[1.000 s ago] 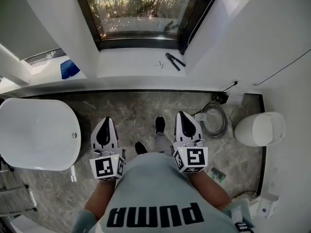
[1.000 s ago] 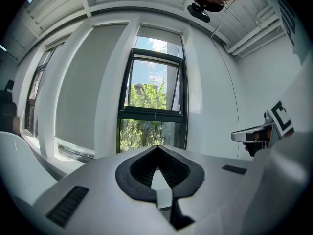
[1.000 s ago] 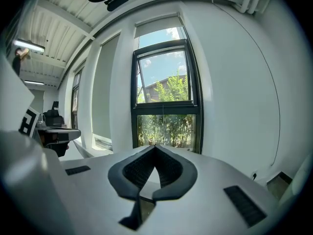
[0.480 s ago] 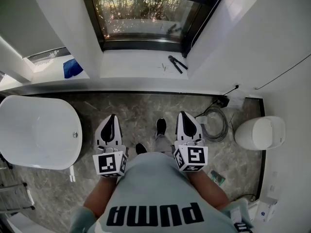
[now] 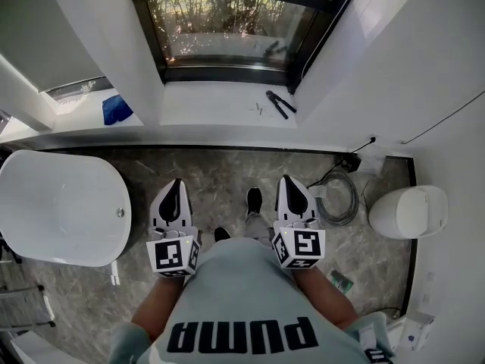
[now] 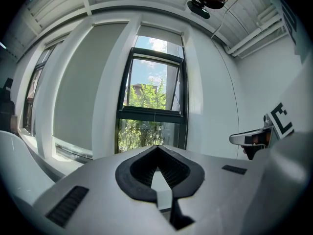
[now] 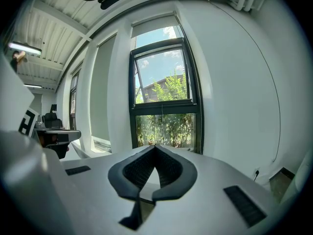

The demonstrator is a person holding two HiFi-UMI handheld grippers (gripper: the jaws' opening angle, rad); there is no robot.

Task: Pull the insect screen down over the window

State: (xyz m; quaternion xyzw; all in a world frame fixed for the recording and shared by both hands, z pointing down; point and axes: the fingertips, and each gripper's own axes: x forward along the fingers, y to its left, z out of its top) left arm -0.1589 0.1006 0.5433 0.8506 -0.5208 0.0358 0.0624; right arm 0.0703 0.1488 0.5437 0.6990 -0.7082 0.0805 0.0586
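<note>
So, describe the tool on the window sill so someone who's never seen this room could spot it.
Find the dark-framed window and the white sill below it. Near the sill's right end lies a black tool like pliers. It is the only dark, sizeable thing there; the thin bits beside it are tiny.

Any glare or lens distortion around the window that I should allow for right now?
Head view: sharp, evenly lit; the window glass shows bright mottled patches. Left gripper view: fisheye bows the walls, corners vignetted black. Right gripper view: same bowing, sky bright but foliage readable.
</note>
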